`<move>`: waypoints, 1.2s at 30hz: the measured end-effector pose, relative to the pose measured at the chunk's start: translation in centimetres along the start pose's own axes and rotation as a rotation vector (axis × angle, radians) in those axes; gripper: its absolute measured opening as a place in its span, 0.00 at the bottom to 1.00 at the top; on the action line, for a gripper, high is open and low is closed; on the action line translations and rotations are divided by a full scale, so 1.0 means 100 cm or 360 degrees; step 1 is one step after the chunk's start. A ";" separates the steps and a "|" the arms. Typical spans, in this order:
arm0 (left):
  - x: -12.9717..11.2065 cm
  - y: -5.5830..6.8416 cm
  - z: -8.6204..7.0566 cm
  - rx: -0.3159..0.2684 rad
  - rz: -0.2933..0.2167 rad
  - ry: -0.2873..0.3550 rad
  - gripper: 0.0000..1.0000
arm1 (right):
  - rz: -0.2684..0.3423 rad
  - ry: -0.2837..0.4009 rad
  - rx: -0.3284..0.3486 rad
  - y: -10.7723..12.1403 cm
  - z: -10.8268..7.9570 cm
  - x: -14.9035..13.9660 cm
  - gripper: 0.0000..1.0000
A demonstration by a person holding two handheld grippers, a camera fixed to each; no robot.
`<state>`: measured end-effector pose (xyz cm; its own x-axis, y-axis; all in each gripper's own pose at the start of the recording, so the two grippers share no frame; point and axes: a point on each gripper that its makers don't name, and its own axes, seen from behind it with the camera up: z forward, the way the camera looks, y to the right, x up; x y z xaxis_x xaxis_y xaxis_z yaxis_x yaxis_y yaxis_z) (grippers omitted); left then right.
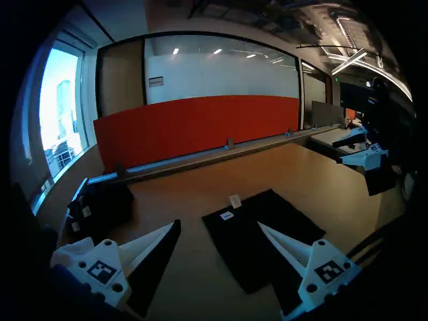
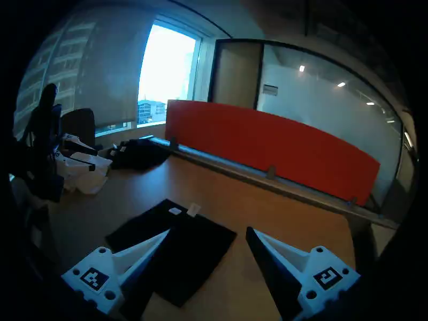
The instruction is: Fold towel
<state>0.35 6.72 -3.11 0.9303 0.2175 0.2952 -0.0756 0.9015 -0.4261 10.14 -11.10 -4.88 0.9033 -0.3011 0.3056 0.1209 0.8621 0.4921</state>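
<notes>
**Two open grippers hover over a black towel**

A black rectangular cloth towel (image 1: 267,235) lies spread flat on the pale brown wooden table (image 1: 299,171), close to the near edge. Two small white tags (image 1: 235,201) show at its far end.

The left gripper (image 1: 218,223) hangs above the towel's left side. Its two white pointed fingers stand wide apart and nothing is caught between them. One finger is over bare wood and the other over the dark cloth. I cannot tell whether either tip touches anything.

In the right gripper view, the right gripper (image 2: 208,230) is spread just as wide and is just as empty. Its left finger is over the towel and its right finger over bare tabletop beside it.

Along the table's far edge runs a long red partition panel (image 1: 198,125) with a glass wall behind it. Towards the table's far left corner sits a heap of dark cloth (image 1: 104,206), well apart from the towel. A crumpled white cloth (image 1: 72,250) lies just beside that heap. Daylight comes through a tall bright window (image 2: 166,75) beyond that corner.
</notes>
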 end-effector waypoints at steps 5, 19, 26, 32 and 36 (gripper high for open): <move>-0.018 0.007 0.005 -0.0025 -0.0012 -0.0045 0.95 | -0.0011 -0.0039 0.0015 -0.004 0.003 -0.018 1.00; -0.072 0.029 0.028 -0.0107 -0.0007 -0.0194 0.95 | -0.0042 -0.0184 0.0071 -0.019 0.019 -0.080 1.00; -0.099 0.041 0.040 -0.0156 0.0001 -0.0276 0.95 | -0.0047 -0.0258 0.0105 -0.028 0.029 -0.111 1.00; -0.122 0.049 0.050 -0.0193 -0.0008 -0.0346 0.95 | -0.0054 -0.0318 0.0130 -0.035 0.037 -0.135 1.00; -0.138 0.054 0.054 -0.0213 0.0014 -0.0394 0.95 | -0.0057 -0.0358 0.0141 -0.038 0.041 -0.150 1.00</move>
<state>-14.82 10.57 -4.85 0.8126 0.3250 0.4838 -0.0202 0.8453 -0.5339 -5.62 -11.54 -7.97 0.7834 -0.4226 0.4556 0.1057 0.8131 0.5724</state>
